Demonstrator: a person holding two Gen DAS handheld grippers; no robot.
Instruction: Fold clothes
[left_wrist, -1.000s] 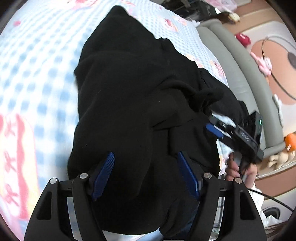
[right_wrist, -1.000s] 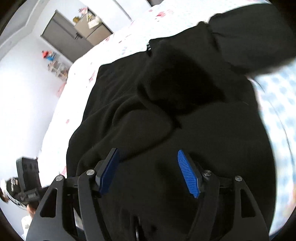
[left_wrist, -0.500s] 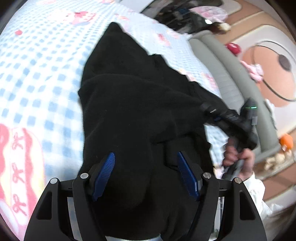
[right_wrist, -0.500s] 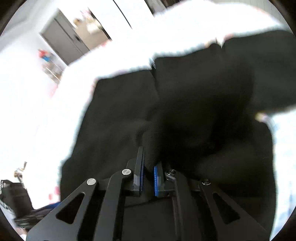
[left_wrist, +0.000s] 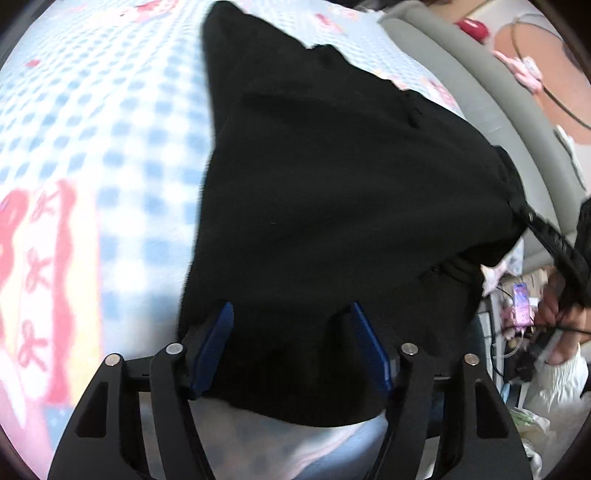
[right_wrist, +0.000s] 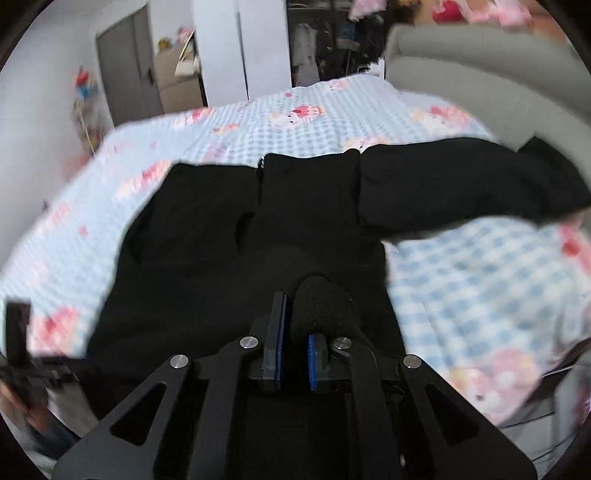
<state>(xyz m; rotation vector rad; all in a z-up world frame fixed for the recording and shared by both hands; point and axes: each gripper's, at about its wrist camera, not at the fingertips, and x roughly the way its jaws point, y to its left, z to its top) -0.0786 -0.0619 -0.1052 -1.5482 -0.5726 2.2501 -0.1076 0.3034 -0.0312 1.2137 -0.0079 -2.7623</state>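
While folding: the black fleece garment (right_wrist: 317, 206) lay spread on the blue checked bed (right_wrist: 480, 266).
Right hand-held gripper (right_wrist: 295, 354): clamped on a cloth bunch, to lift it.
Left hand-held gripper (left_wrist: 291, 347): jaws closing astride the near hem, not yet pinching.

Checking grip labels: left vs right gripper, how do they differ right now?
Left gripper: jaws wide apart and closing, straddling the black garment, pads not pressing it. Right gripper: jaws nearly together, pinching a bunched fold of that garment. Shared: black frames, blue pads, both at the garment's near edge over the checked bedspread.
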